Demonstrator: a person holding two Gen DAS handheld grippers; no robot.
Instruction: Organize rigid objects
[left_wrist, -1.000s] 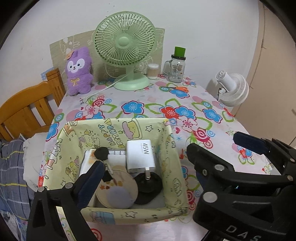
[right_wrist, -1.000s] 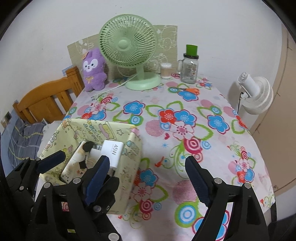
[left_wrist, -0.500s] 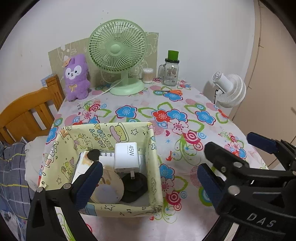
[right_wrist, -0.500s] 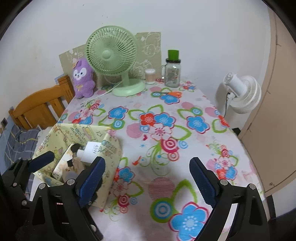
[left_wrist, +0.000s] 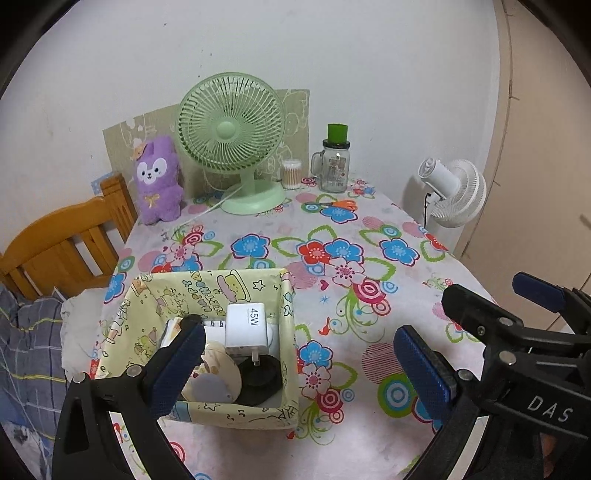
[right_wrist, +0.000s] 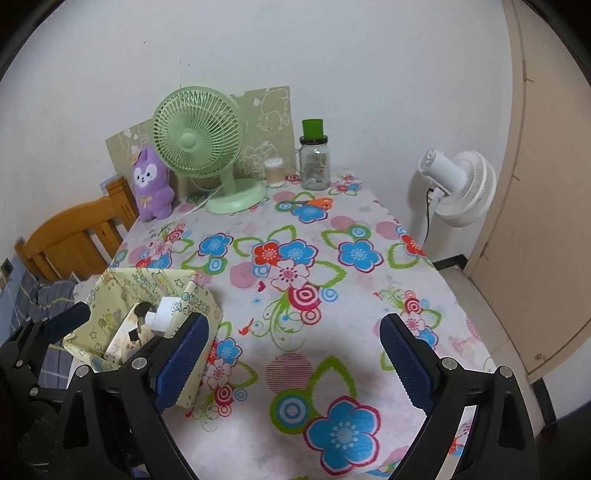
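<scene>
The landmark here is the yellow fabric bin (left_wrist: 207, 410), standing on the flowered worktop (left_wrist: 332, 229) near its front left corner. Inside the bin lie the rigid things: a white 45W charger (left_wrist: 246, 326) with its prongs pointing toward the bin's near wall, a black disc (left_wrist: 258, 380) under those prongs, a round cream-coloured piece (left_wrist: 214, 380) to the left of the disc, and a white box (left_wrist: 171, 332) against the bin's left side, partly hidden.

The charger looks light, hard and smooth, so it would probably slip under a shallow pinch; its flat broad faces seem the best place to take hold, well clear of the prongs. The disc and the round piece lie flat and low, harder to get fingers under. The bin itself is soft-walled and would likely buckle if grabbed by one side.

The left hand-held gripper (left_wrist: 295, 362) hangs above the bin's near right corner, jaws spread wide and empty, one blue pad over the bin's interior and the other out over the cloth. The right hand-held gripper (right_wrist: 291, 358) hangs to the right of the bin, also spread wide and empty, over bare cloth. With no loose rigid item visible outside the bin, the sorting appears close to done.
</scene>
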